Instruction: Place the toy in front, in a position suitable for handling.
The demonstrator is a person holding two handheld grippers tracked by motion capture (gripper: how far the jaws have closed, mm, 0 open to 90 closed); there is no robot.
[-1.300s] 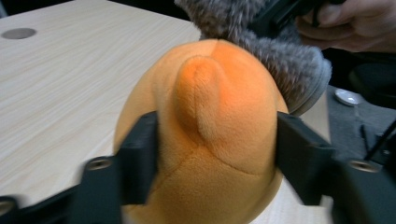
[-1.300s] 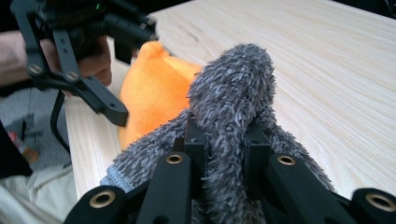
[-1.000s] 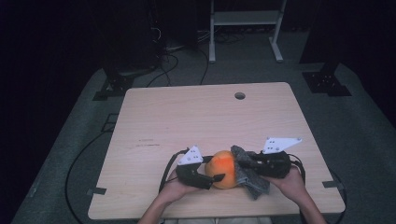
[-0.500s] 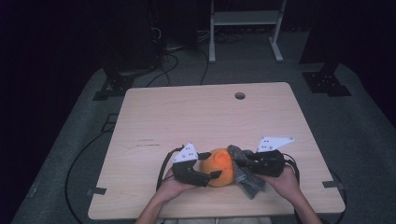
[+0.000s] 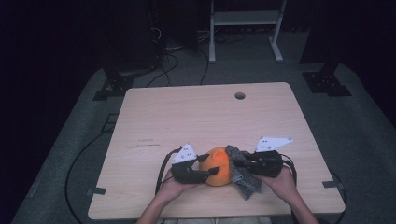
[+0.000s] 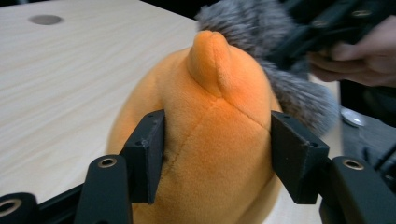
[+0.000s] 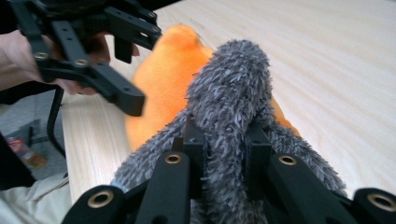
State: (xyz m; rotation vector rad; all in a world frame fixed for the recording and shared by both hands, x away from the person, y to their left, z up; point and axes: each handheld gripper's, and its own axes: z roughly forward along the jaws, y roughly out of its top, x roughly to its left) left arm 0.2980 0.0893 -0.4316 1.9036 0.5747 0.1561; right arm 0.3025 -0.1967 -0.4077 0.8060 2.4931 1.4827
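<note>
View from above the person's side of the light wooden surface (image 5: 196, 116), read from near edge to far. At the near edge, about six o'clock, two hands work a plush toy between them. The left gripper (image 5: 205, 173), whose jaws have just been closing, now presses both pads into the flanks of the rounded orange plush body (image 5: 217, 165); in the left gripper view each black pad dents the orange fabric (image 6: 215, 140) on either side of a centre seam, below a small pointed ear (image 6: 211, 60). A second ago these jaws stood wider about the same body, so the left-hand grip has only now been made. The right gripper (image 5: 239, 163), at three o'clock of the toy, is drawn narrow on a fold of shaggy grey fleece cover (image 5: 243, 175); the right gripper view shows the grey pile (image 7: 229, 116) bunched and standing up between its jaws, with the orange body (image 7: 163, 79) just beyond. Both hands lie much where they did a second ago. Judged from this, the toy is now anchored from both sides, so the grey cover can be drawn against the held body. Farther off, at twelve o'clock, lies a round cable hole (image 5: 240, 95); beyond it, a white metal frame (image 5: 245, 18) on the dark floor.
</note>
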